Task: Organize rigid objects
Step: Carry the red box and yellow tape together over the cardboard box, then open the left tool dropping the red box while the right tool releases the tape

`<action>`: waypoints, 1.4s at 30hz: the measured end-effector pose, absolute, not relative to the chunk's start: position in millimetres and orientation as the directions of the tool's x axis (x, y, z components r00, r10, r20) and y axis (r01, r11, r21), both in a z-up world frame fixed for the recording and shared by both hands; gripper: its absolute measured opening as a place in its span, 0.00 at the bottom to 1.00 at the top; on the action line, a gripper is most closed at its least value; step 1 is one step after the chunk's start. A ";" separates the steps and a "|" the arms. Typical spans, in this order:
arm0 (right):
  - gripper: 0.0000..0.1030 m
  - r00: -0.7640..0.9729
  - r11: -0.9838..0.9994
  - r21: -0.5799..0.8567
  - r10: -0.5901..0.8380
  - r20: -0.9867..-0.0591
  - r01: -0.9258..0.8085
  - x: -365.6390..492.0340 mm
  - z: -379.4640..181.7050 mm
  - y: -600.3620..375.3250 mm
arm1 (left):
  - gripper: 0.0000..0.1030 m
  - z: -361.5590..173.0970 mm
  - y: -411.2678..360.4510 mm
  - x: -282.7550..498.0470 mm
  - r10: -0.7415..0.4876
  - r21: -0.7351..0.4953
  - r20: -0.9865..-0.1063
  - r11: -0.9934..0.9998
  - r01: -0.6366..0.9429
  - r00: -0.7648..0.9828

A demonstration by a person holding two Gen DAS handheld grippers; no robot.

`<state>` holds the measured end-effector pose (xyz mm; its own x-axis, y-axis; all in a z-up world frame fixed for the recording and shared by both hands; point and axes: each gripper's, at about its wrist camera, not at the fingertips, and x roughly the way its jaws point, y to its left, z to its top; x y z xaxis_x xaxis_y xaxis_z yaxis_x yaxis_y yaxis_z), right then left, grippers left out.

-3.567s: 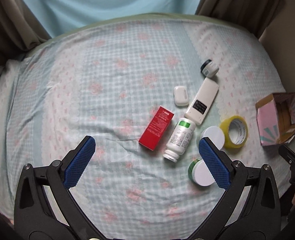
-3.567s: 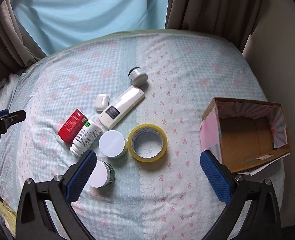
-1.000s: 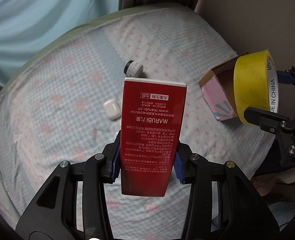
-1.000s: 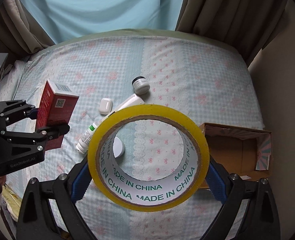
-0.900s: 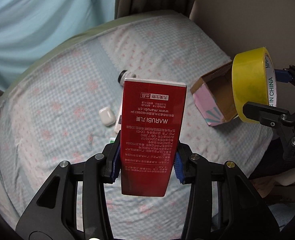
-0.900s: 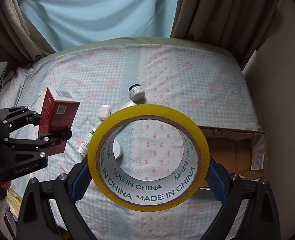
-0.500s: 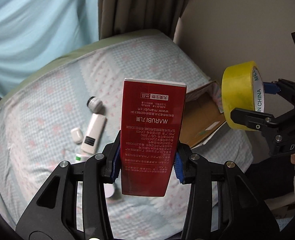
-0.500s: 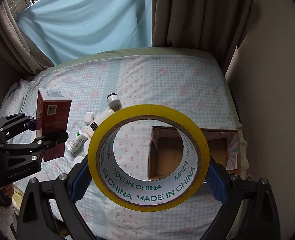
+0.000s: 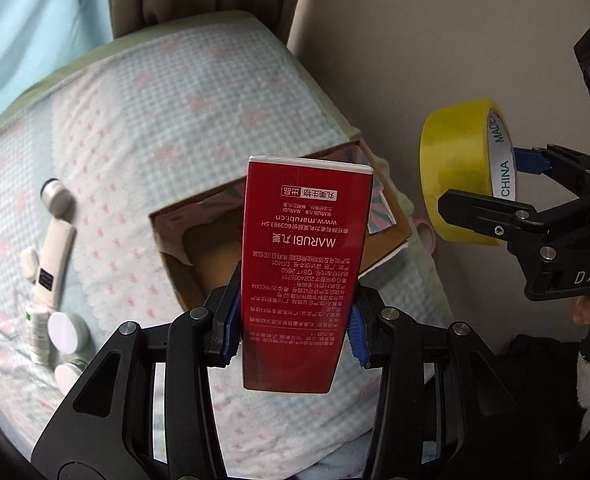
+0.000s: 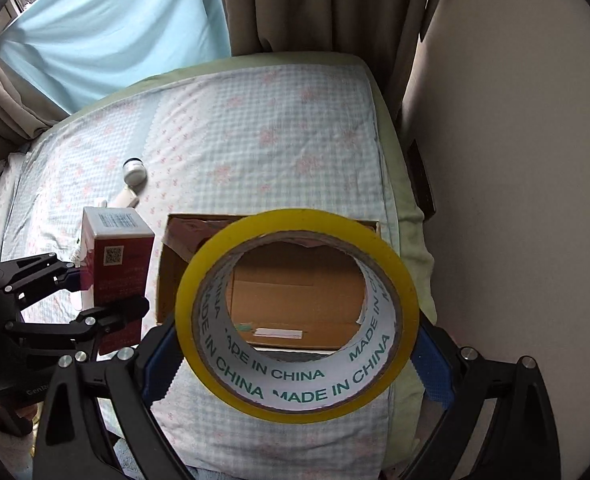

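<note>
My left gripper (image 9: 293, 328) is shut on a red box (image 9: 303, 264) and holds it upright in the air, in front of the open cardboard box (image 9: 199, 256) on the bed. The red box also shows in the right wrist view (image 10: 117, 268). My right gripper (image 10: 295, 364) is shut on a yellow tape roll (image 10: 295, 316) and holds it above the cardboard box (image 10: 295, 292), whose brown inside shows through the roll. The tape roll shows at the right of the left wrist view (image 9: 467, 168).
On the checked bedspread (image 9: 175, 100) left of the box lie a white remote (image 9: 53, 264), a small grey-capped jar (image 9: 57, 196), a white earbud case (image 9: 29, 260), a white bottle (image 9: 39, 332) and round white-lidded jars (image 9: 65, 330). A wall (image 10: 515, 160) borders the bed's right side.
Both grippers picked up their objects since 3.6 s ago and have moved right, from over the loose items to over and beside the cardboard box.
</note>
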<state>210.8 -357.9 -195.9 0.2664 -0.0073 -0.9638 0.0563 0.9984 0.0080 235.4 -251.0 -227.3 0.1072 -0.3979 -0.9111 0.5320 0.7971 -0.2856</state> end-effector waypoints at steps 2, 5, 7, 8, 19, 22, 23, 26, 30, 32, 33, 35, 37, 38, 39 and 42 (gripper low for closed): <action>0.94 0.244 0.998 0.017 0.003 -0.970 0.057 217.3 -211.2 -374.7 | 0.38 -245.4 -268.8 237.9 -0.372 -0.275 -0.924 0.803 0.528 0.085; 0.94 0.209 0.999 0.024 0.018 -0.978 0.027 227.2 -236.1 -389.4 | 0.38 -271.5 -289.0 242.1 -0.320 -0.239 -0.945 0.816 0.526 0.068; 0.94 0.187 1.000 0.025 0.026 -0.982 -0.008 231.8 -251.5 -396.6 | 0.38 -288.6 -300.7 246.1 -0.282 -0.211 -0.958 0.823 0.527 0.057; 0.94 0.178 0.999 0.027 0.031 -0.984 -0.027 234.3 -259.7 -400.3 | 0.38 -297.6 -306.0 249.1 -0.265 -0.200 -0.963 0.826 0.527 0.050; 0.94 0.115 0.964 0.007 0.039 -0.993 -0.266 250.9 -351.1 -392.1 | 0.38 -384.5 -317.1 279.7 -0.076 -0.065 -0.997 0.834 0.548 -0.002; 0.94 0.110 0.947 -0.007 0.030 -0.994 -0.321 252.0 -371.9 -386.1 | 0.38 -398.4 -318.8 284.3 -0.057 -0.050 -0.998 0.826 0.562 -0.005; 0.94 0.106 0.943 -0.004 0.033 -0.994 -0.332 251.3 -378.4 -384.2 | 0.38 -402.0 -319.5 284.3 -0.047 -0.042 -0.999 0.820 0.571 -0.005; 0.94 0.079 0.939 0.010 0.040 -0.996 -0.345 247.7 -394.4 -380.3 | 0.38 -411.5 -320.5 283.5 -0.019 -0.024 -1.000 0.809 0.587 -0.014; 0.94 0.051 0.937 0.025 0.046 -0.998 -0.350 241.3 -406.9 -379.5 | 0.38 -416.4 -320.0 282.5 -0.005 -0.018 -1.000 0.807 0.590 -0.024; 0.94 0.054 0.935 0.017 0.039 -0.998 -0.353 240.7 -407.5 -380.5 | 0.38 -415.2 -319.6 281.4 0.000 -0.010 -1.000 0.804 0.594 -0.016; 0.94 0.055 0.936 0.014 0.035 -0.998 -0.352 240.8 -407.3 -381.3 | 0.38 -413.9 -319.0 281.0 -0.001 -0.011 -1.000 0.804 0.594 -0.018; 0.94 0.070 0.941 0.009 0.035 -0.997 -0.339 241.6 -405.5 -384.5 | 0.43 -408.8 -320.4 281.3 -0.001 0.001 -1.000 0.796 0.605 0.002; 0.94 0.076 0.951 0.016 0.042 -0.996 -0.310 242.5 -403.6 -386.7 | 0.86 -394.6 -321.5 278.3 -0.016 0.022 -0.998 0.777 0.629 0.055; 0.97 0.062 0.949 0.028 0.050 -0.997 -0.313 241.8 -403.3 -385.9 | 1.00 -387.8 -321.0 278.0 -0.019 0.039 -0.996 0.773 0.633 0.084; 1.00 0.050 0.940 0.030 0.049 -0.998 -0.339 239.1 -402.9 -384.4 | 1.00 -381.6 -319.1 279.1 -0.028 0.042 -0.995 0.773 0.632 0.100; 1.00 0.073 0.935 0.032 0.062 -0.995 -0.352 232.2 -394.2 -384.9 | 1.00 -374.3 -314.0 281.6 -0.041 0.022 -0.995 0.778 0.628 0.086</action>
<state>232.2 -384.9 -394.2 0.0729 0.0618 -0.9954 -0.3524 0.9353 0.0323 281.6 -314.0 -374.3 0.0860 -0.0407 -0.9955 0.6275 0.7783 0.0224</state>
